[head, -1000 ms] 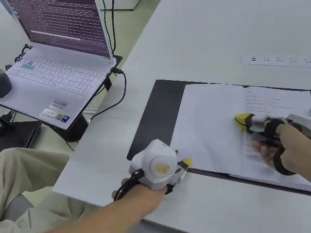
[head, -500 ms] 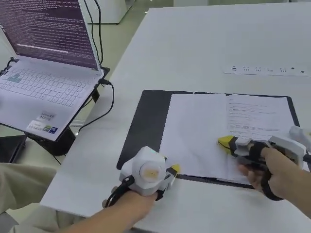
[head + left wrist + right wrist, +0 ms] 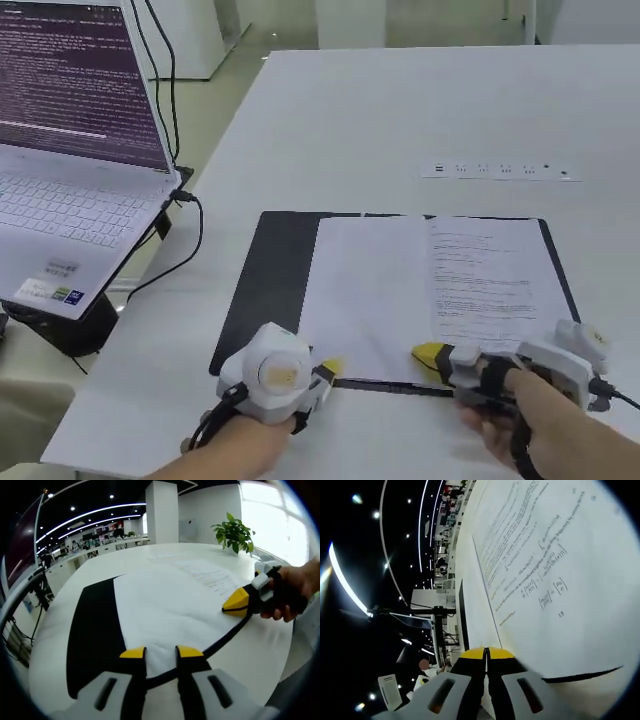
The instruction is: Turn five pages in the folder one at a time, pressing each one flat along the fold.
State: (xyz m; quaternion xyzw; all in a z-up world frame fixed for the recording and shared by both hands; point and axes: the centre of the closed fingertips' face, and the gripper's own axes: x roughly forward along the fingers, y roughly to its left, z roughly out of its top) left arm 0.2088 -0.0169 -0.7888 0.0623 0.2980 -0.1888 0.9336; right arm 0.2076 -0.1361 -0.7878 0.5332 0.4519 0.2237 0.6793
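The folder (image 3: 265,290) lies open. The left gripper (image 3: 161,652) has its jaws a little apart and empty. The right gripper (image 3: 486,653) has its jaws closed, tips at the page (image 3: 545,555).

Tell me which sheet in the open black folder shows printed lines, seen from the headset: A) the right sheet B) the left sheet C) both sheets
A: in the head view the white right sheet of the black folder carries lines of print, while the left sheet lies blank.
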